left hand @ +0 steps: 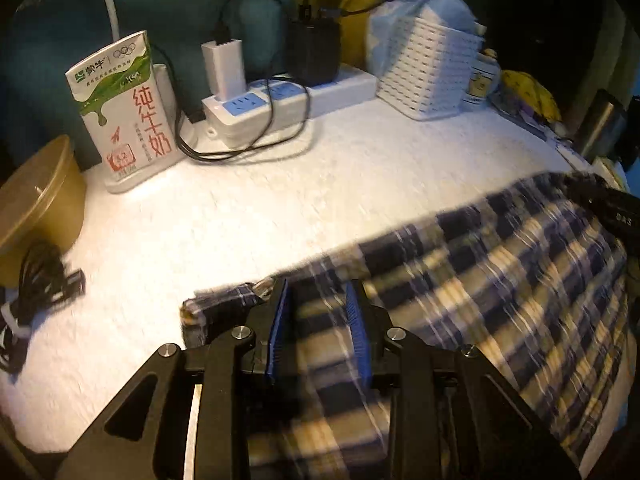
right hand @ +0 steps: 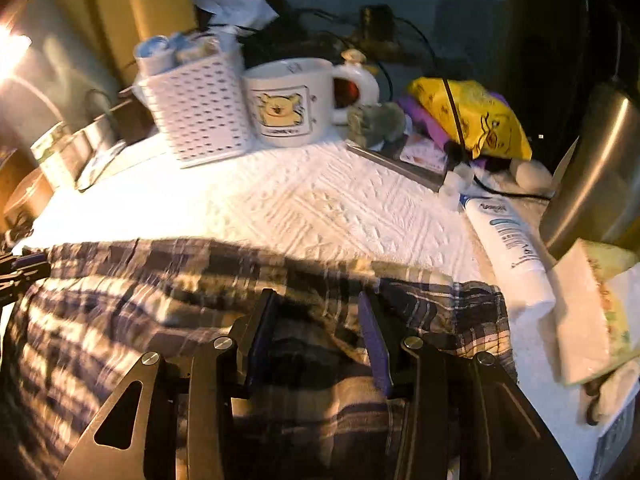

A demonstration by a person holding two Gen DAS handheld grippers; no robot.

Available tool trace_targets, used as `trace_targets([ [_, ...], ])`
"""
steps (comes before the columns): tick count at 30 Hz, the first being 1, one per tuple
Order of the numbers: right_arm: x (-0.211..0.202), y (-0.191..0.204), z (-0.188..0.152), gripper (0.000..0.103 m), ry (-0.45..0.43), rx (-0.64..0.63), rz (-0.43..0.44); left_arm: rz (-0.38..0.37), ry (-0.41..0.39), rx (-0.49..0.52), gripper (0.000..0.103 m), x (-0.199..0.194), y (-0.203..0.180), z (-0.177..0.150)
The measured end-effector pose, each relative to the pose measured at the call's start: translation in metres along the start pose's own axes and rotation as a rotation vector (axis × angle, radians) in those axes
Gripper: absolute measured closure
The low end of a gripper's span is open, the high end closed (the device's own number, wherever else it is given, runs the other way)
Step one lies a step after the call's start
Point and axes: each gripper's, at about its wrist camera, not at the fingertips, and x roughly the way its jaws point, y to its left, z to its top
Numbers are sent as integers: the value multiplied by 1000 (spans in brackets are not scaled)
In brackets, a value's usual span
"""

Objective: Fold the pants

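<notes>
Blue, white and cream plaid pants [left hand: 500, 280] lie across the near part of a white textured table cover [left hand: 260, 200]. My left gripper [left hand: 316, 286] is shut on a bunched fold of the cloth near its left end, with plaid fabric filling the gap between the blue pads. In the right wrist view the same pants [right hand: 140, 300] spread to the left. My right gripper [right hand: 316, 296] is shut on a dark fold near the right edge of the cloth. Each gripper shows at the edge of the other's view: the right gripper [left hand: 612, 208] and the left gripper [right hand: 16, 272].
Along the back stand a milk carton [left hand: 124, 112], a power strip [left hand: 280, 100] with chargers and a white basket [left hand: 428, 68]. A brown bowl [left hand: 40, 208] and cables [left hand: 36, 280] sit left. A mug [right hand: 288, 100], yellow bag [right hand: 476, 116], tube [right hand: 508, 240] and metal flask [right hand: 596, 176] crowd the right.
</notes>
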Motion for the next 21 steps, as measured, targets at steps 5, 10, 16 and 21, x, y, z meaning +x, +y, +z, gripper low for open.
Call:
trace_targets([
  [5,14,-2,8,59,9,20,-5,24,-8,2,74,9,6,11],
  [10,15,-4,9,59,11,28,0,61,-16,-15,74,0,15,8],
  [16,3,-3,7,59,-8,46,-4,119,-49,-50,30,-23,36,-5],
  [21,-20,-9,5,45,-36,64,-20,123,-32,-80,31,-21,50,-18],
])
